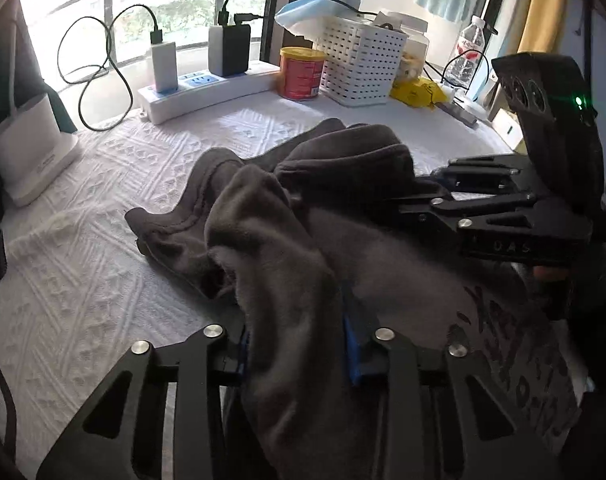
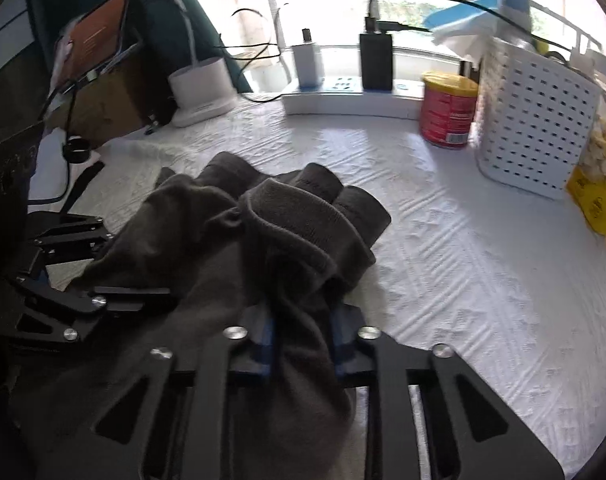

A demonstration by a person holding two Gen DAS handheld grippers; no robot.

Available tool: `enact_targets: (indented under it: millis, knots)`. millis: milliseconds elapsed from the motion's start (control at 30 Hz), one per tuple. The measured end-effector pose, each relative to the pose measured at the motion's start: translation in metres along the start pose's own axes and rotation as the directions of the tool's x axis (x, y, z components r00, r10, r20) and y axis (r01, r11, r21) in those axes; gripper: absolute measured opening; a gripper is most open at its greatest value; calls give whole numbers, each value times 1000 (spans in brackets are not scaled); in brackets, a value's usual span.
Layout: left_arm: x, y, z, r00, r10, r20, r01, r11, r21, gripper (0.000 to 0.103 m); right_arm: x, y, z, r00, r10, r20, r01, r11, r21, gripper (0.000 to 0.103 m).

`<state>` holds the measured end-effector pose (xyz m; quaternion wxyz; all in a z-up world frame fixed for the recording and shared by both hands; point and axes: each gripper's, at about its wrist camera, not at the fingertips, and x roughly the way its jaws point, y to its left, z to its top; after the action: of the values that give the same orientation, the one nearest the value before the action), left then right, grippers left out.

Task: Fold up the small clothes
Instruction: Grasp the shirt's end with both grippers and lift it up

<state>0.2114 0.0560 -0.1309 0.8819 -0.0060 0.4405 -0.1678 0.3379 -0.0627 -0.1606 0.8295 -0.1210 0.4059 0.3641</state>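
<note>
A small dark grey garment (image 1: pixel 287 216) lies bunched on a white textured cloth (image 1: pixel 103 216). Printed lettering shows on its near right part. In the left wrist view my left gripper (image 1: pixel 299 356) is shut on a thick fold of the garment, with the blue pads pressed into the fabric. My right gripper (image 1: pixel 439 184) reaches in from the right, its tips buried in the cloth. In the right wrist view the right gripper (image 2: pixel 303 344) pinches a bundle of the same garment (image 2: pixel 271 224) between its blue pads. The left gripper (image 2: pixel 103 292) sits at the left edge of that view, half under the fabric.
At the back by the window stand a white power strip (image 1: pixel 207 88) with chargers and cables, a red can (image 1: pixel 301 74), a white perforated basket (image 1: pixel 363 64), a water bottle (image 1: pixel 469 52) and yellow packets (image 1: pixel 417 92). A white device (image 1: pixel 31 152) sits at the left.
</note>
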Motion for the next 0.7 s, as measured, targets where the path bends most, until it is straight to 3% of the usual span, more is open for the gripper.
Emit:
enact_targets:
  millis: [467,700]
  knots:
    - [-15,-19,-9,999,14,37,-13,1000,-18,28,-29,19,-15,998,1,59,-1,1000,13,17]
    - [-43,-32,-15,993,-3,120,4,1000,-5,28,-66,32,-22,992,-1,126,-1,1000,13,17]
